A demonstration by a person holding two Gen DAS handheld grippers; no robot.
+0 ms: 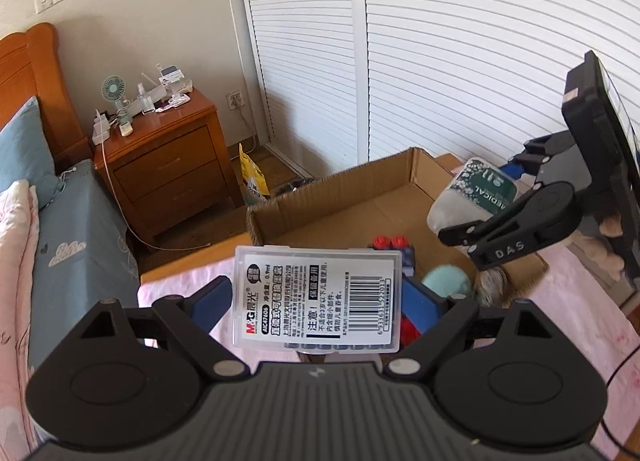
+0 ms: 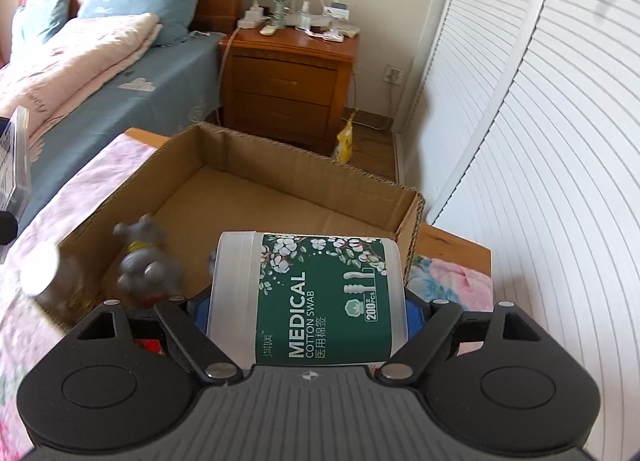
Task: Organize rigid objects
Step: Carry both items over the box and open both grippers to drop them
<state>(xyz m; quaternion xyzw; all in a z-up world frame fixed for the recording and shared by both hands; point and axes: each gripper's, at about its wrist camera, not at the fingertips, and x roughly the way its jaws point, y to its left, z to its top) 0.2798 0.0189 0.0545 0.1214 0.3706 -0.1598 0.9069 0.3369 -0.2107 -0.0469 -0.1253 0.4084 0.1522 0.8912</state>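
My left gripper [image 1: 316, 291] is shut on a clear plastic case of pen refills [image 1: 316, 301] with a white barcode label, its blue pads [image 1: 214, 295] pressing both long sides. The case hangs above the near end of an open cardboard box [image 1: 340, 197]. My right gripper [image 2: 308, 307] is shut on a translucent cotton swab jar [image 2: 308, 297] with a green label, lying sideways over the same cardboard box [image 2: 288, 165]. In the left wrist view the jar [image 1: 472, 189] is at the right, over the box's right side. A grey toy figure [image 2: 146, 261] sits in the box's near corner.
A red and blue toy [image 1: 390, 245] and a teal plush [image 1: 446, 281] lie by the box. The box sits on a table with a pink floral cloth [image 2: 80, 189]. Beyond are a bed [image 2: 120, 73], a wooden nightstand [image 2: 288, 77] and white louvred doors [image 1: 460, 61].
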